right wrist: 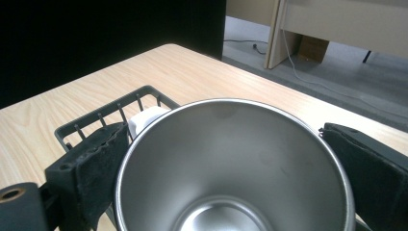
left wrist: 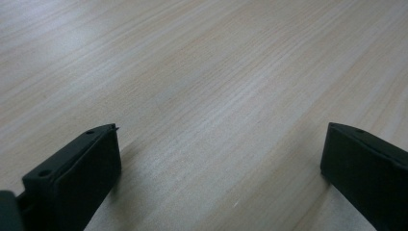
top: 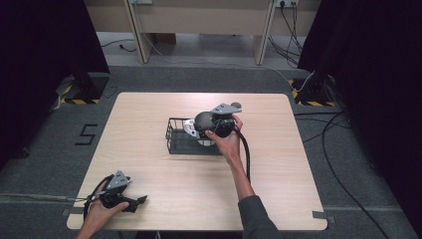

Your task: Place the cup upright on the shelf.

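Right gripper (right wrist: 226, 168) has its 2 fingers (right wrist: 91, 163) clamped on a steel cup (right wrist: 231, 163), black wire rack (right wrist: 110, 113) just beyond. Left gripper (left wrist: 219, 168), fingers (left wrist: 82, 168) wide apart, rests over bare worktop (left wrist: 216, 86).

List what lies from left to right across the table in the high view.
Left gripper near the front left corner → black wire basket → right gripper at the basket's right part.

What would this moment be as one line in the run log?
right gripper: shut on steel cup, over black wire basket | left gripper: open, idle above the table | white item in basket
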{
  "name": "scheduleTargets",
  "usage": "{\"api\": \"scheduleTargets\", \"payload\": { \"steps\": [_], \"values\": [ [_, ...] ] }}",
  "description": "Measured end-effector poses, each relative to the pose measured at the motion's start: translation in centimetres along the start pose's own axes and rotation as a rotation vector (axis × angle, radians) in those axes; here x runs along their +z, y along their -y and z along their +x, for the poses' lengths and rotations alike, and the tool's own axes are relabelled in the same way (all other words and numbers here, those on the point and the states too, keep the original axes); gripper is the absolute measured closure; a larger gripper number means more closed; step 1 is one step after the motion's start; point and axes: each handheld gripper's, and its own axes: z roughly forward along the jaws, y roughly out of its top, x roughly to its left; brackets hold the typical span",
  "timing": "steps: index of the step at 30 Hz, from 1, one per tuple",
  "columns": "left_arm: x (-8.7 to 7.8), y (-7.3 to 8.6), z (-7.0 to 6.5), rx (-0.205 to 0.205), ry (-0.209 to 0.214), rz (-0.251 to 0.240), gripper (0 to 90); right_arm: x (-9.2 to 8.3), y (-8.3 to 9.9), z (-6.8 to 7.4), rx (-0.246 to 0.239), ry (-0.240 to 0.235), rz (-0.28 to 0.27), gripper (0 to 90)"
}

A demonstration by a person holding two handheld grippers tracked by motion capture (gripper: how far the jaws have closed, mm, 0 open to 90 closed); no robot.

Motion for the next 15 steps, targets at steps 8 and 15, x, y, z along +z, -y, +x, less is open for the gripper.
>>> {"api": "scheduleTargets", "payload": {
  "steps": [8,15],
  "values": [
    [0.0,0.0,0.0,0.0,0.0,0.0,0.0,-0.13,-0.24,0.04,-0.051,0.006,-0.002,5.5],
    [0.0,0.0,0.0,0.0,0.0,0.0,0.0,-0.19,-0.44,0.22,-0.091,0.019,-0.005,5.0]
  ]
}}
